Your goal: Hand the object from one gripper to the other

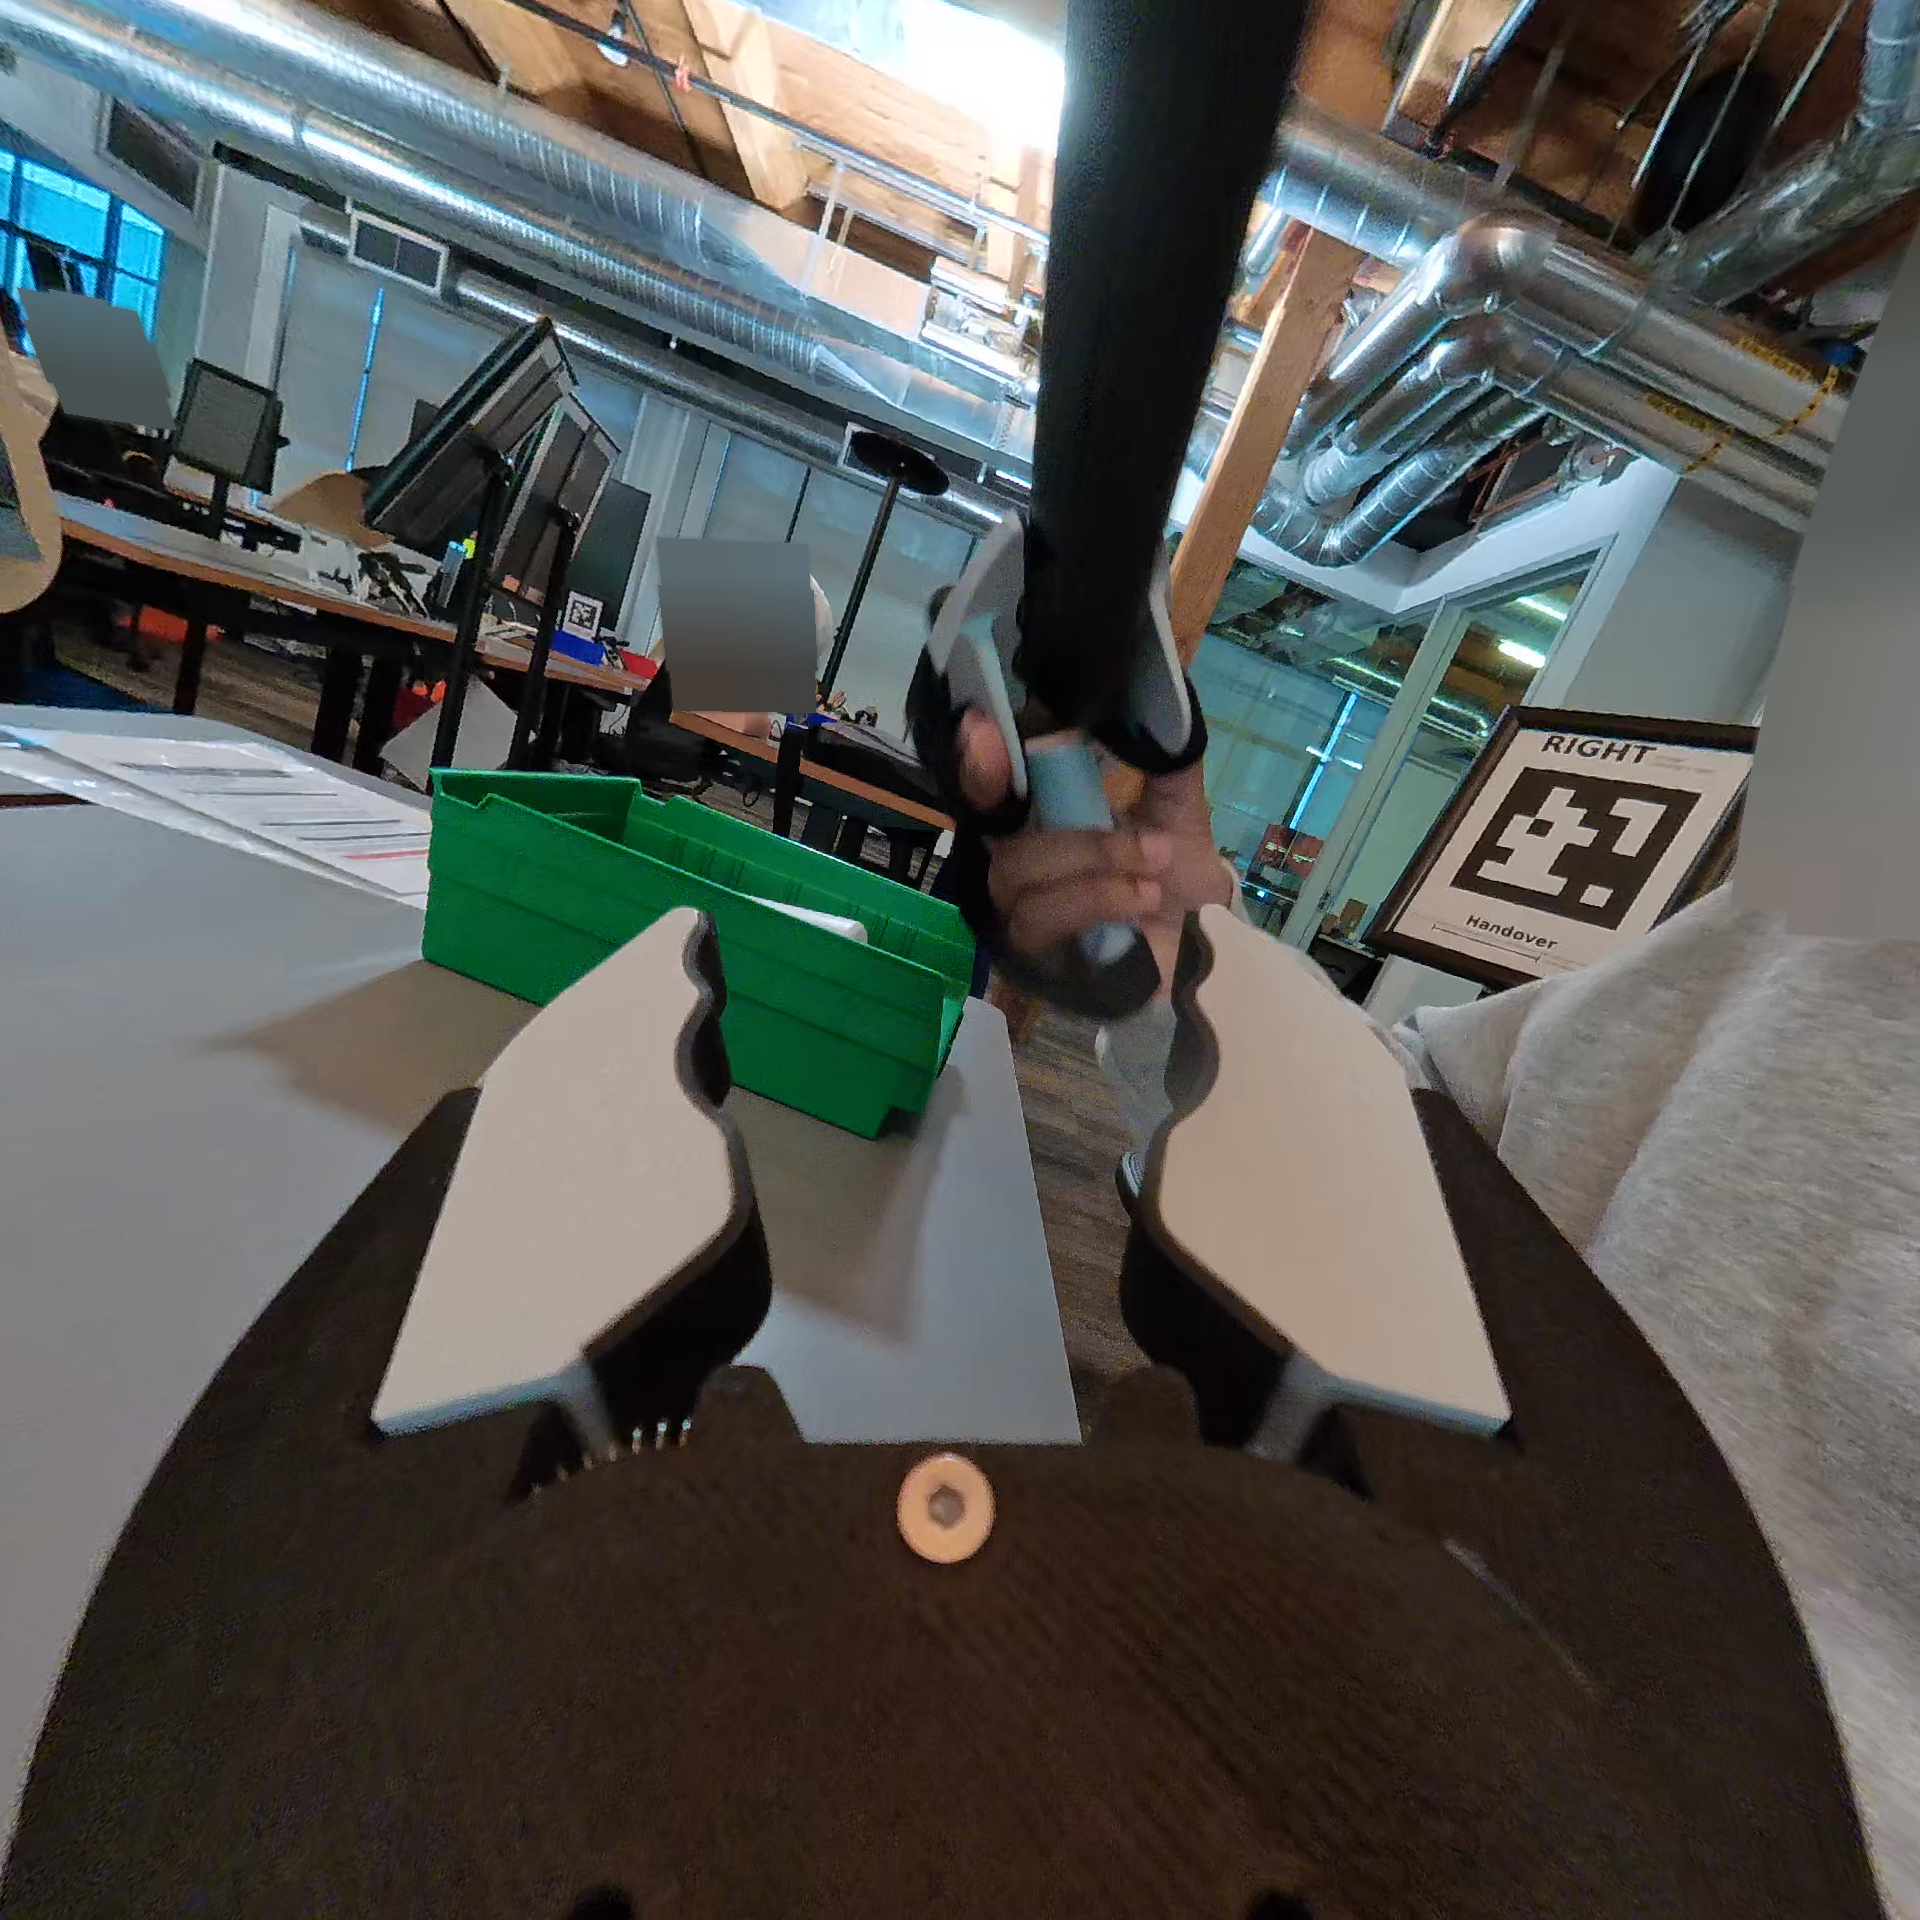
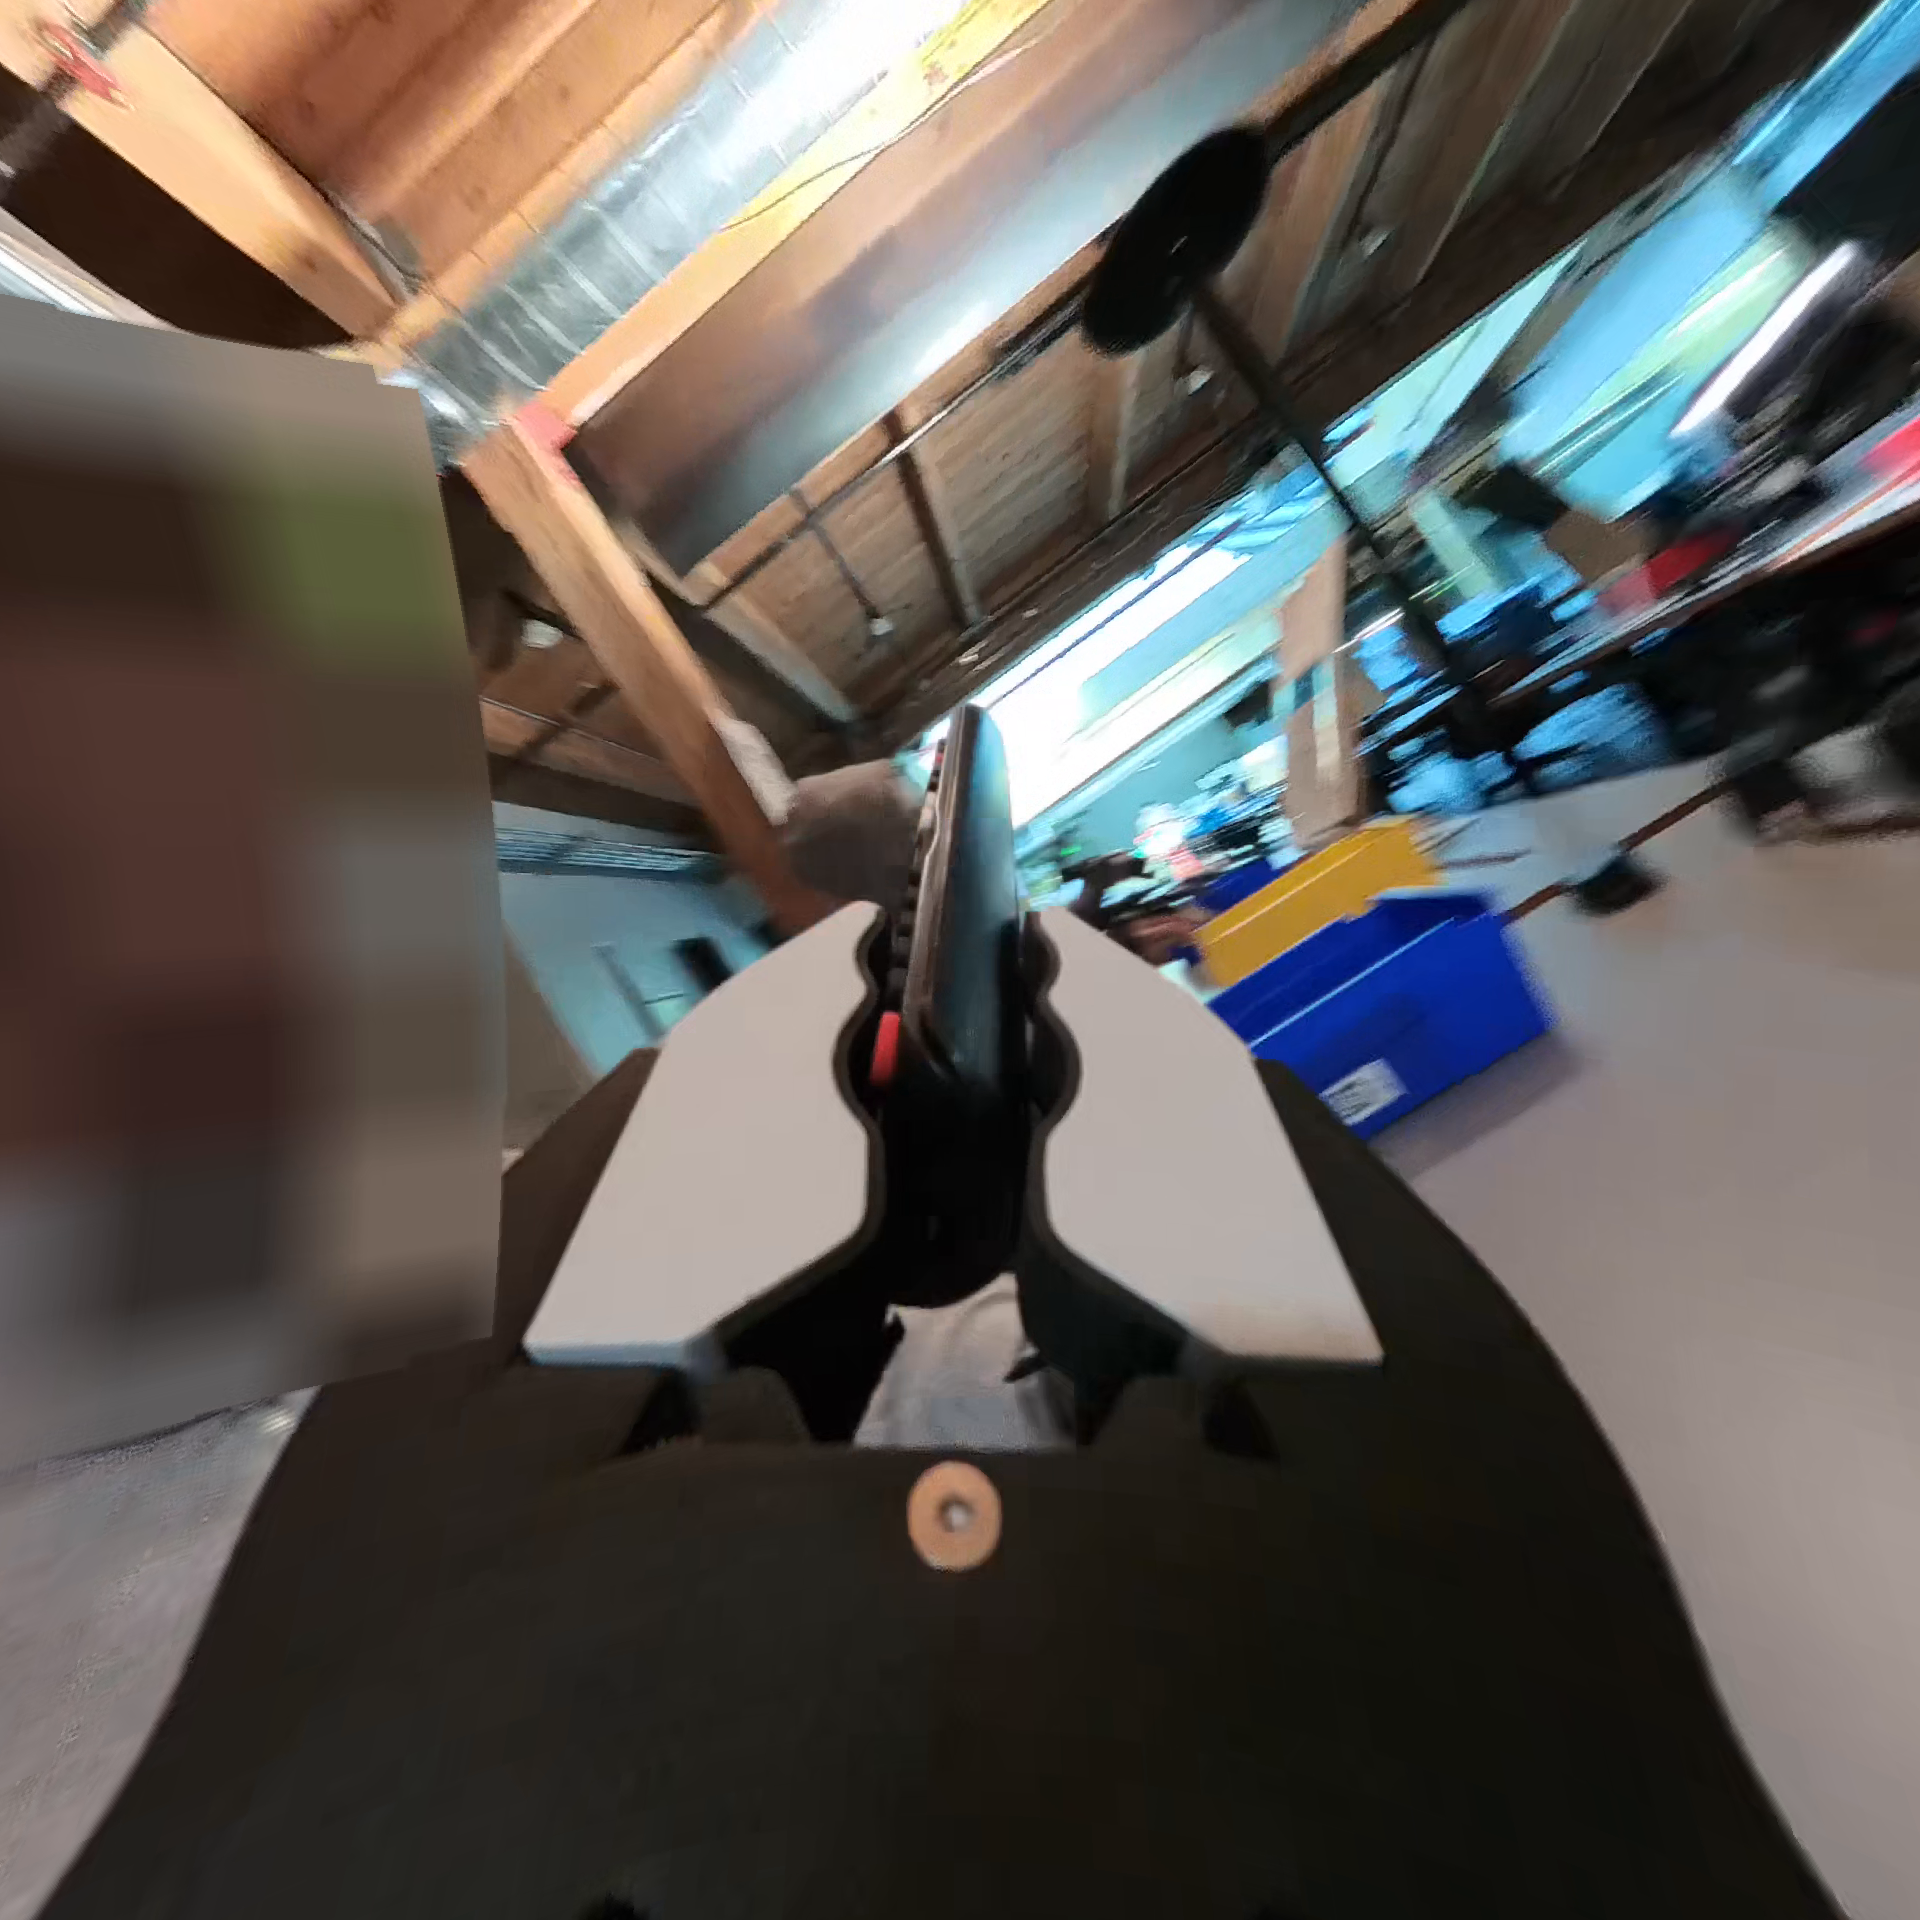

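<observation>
The right hand-held gripper (image 2: 951, 977) clamps the remote (image 2: 961, 894), long axis upright, above and ahead of the wide-open left hand-held gripper (image 1: 940, 971).

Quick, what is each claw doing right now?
Left gripper: open, holding nothing.
Right gripper: closed on the black remote.

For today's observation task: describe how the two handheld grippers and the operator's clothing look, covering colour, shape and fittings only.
Both the left gripper and the right gripper share one build: a broad black textured body, a pale round screw head at its centre, and two flat light grey fingers with wavy black inner edges. The person wears a light grey fleecy sleeve.
</observation>
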Action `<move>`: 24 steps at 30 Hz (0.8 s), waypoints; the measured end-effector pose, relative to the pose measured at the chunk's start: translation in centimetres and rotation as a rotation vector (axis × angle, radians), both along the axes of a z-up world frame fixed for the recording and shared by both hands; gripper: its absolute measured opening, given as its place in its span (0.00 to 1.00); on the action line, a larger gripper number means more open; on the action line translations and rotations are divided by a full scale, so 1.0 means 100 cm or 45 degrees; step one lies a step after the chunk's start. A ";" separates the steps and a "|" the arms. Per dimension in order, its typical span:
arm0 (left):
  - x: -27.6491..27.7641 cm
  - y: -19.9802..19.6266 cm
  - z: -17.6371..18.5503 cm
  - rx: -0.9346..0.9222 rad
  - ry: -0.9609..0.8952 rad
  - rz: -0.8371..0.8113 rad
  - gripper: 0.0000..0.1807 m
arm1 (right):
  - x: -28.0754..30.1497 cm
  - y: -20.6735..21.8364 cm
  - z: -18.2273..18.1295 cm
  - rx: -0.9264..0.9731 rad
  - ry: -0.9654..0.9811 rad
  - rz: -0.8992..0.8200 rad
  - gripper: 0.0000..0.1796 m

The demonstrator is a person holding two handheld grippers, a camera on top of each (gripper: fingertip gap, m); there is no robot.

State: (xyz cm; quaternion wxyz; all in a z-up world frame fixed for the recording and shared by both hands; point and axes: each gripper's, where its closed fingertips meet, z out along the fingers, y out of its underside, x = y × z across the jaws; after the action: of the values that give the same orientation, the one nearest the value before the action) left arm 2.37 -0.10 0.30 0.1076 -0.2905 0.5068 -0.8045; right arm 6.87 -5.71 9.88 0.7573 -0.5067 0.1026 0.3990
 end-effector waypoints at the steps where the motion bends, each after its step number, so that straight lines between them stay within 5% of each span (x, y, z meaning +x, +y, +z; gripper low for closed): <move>1: 0.001 0.000 -0.001 -0.004 0.009 0.000 0.46 | 0.017 -0.013 0.009 -0.012 -0.041 -0.124 0.14; 5: 0.002 0.000 -0.005 -0.002 0.029 -0.002 0.45 | 0.113 -0.093 0.014 -0.149 -0.128 -0.795 0.14; 10: 0.004 -0.004 -0.014 0.007 0.063 -0.028 0.44 | 0.207 -0.221 -0.076 -0.574 0.046 -1.553 0.14; 15: 0.005 -0.011 -0.021 0.014 0.098 -0.061 0.44 | 0.236 -0.259 -0.149 -0.823 0.328 -1.691 0.15; 21: 0.004 -0.015 -0.024 0.042 0.099 -0.065 0.44 | 0.234 -0.242 -0.154 -0.933 0.258 -1.607 0.15; 24: 0.004 -0.013 -0.023 0.030 0.104 -0.062 0.43 | 0.231 -0.243 -0.147 -0.960 0.144 -1.653 0.25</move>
State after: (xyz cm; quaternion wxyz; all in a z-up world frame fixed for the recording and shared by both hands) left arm 2.78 -1.39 -2.02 0.0704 -0.3095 0.5271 -0.7883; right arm 30.02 -29.99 -4.84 0.6092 -0.5481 0.5490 -0.1646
